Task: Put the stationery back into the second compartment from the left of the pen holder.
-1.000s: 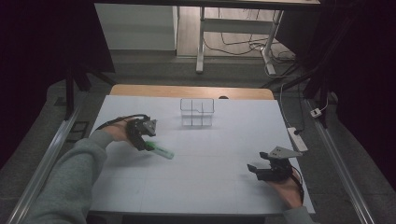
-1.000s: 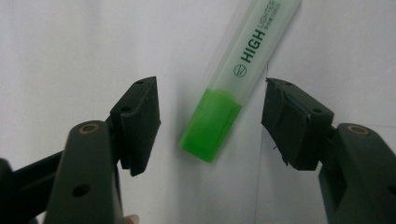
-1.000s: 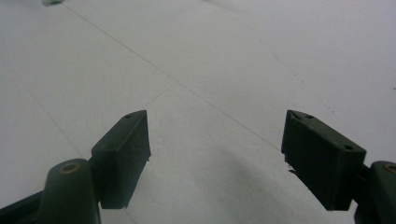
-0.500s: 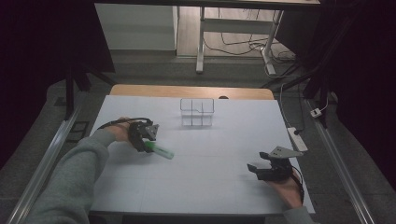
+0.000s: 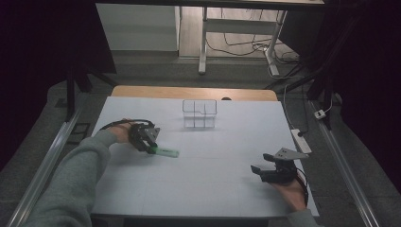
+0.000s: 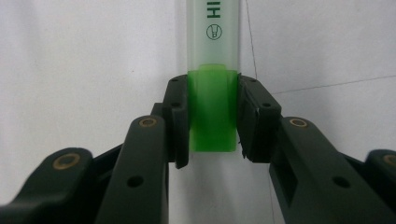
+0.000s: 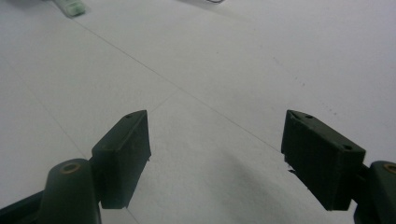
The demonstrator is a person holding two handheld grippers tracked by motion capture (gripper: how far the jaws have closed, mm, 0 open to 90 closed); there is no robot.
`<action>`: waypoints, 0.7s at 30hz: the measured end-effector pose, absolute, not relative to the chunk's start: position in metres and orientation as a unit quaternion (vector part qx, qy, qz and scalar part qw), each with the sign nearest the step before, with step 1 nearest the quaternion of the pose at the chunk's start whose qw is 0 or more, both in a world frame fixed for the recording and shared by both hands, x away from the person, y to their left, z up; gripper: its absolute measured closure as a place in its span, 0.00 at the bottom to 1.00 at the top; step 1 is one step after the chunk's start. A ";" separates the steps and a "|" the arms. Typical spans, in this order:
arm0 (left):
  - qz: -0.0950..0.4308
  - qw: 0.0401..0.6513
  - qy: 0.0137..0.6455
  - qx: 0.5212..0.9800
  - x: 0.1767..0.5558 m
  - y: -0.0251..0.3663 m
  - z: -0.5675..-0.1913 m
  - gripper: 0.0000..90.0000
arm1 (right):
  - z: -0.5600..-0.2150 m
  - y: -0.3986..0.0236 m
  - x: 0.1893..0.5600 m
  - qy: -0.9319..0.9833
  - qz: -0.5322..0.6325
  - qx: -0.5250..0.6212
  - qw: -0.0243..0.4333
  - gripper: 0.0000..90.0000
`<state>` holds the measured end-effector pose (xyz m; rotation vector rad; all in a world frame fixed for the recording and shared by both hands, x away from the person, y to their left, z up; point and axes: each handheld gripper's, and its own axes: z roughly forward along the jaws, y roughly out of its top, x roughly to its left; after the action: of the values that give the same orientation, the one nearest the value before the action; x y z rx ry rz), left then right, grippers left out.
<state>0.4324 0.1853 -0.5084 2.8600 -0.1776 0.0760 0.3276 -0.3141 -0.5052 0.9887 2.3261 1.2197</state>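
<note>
Green and translucent, the flat plastic highlighter pen (image 6: 214,70) has a saturated green cap end and a paler, frosted barrel printed with dark letters and a small round symbol. It lies flat on the white table top (image 5: 208,189), left of the middle, its cap end toward the person's left hand and its barrel pointing away to the right in the high view (image 5: 163,152). The left gripper (image 6: 214,116) straddles the cap end, and its jaws have just been closing. In the left gripper view the black pads (image 6: 180,121) stand against both flanks of the green cap, the left pad flush with it and the right pad touching or a hair away. The pen rests on the table.

Farther back, near the table's far edge, stands a small clear plastic organiser box (image 5: 199,113) divided into compartments; whether anything is in them cannot be made out.

The right gripper (image 7: 217,154) rests at the near right of the table in the person's right hand (image 5: 291,191), with its jaws wide apart over bare white surface and nothing between them.
</note>
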 end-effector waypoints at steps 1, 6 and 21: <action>0.030 0.137 -0.060 0.988 0.431 0.185 -0.508 0.74 | -0.505 -0.314 0.328 0.817 0.429 0.348 0.167 0.26; 0.037 0.159 -0.035 0.986 0.426 0.187 -0.505 0.74 | -0.504 -0.315 0.328 0.815 0.433 0.347 0.168 0.26; 0.074 0.244 0.043 0.966 0.400 0.178 -0.483 0.74 | -0.502 -0.315 0.326 0.813 0.437 0.344 0.174 0.27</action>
<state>0.3996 0.1778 -0.4833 2.6378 0.1186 0.2026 0.3264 -0.3148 -0.5022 0.9742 2.3044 1.2381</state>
